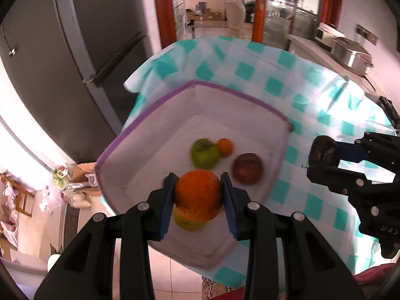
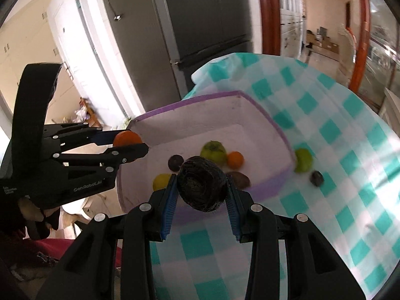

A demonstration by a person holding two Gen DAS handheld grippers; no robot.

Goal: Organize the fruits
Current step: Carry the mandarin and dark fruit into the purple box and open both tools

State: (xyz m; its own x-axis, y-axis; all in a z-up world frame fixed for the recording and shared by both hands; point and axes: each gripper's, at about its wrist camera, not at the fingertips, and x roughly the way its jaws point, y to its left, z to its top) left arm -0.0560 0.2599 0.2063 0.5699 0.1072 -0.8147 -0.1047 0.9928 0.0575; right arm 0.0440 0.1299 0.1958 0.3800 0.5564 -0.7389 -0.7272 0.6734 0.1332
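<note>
My left gripper is shut on a large orange and hangs over the white box with the purple rim. In the box lie a green apple, a small orange, a brown fruit and a yellow-green fruit half hidden under the held orange. My right gripper is shut on a dark wrinkled fruit above the box's near wall. From the right wrist view the left gripper shows at the left with its orange.
The box stands on a teal-and-white checked cloth. On the cloth beside the box lie a green fruit and a small dark fruit. A grey fridge stands behind the table, a counter with metal pots at the right.
</note>
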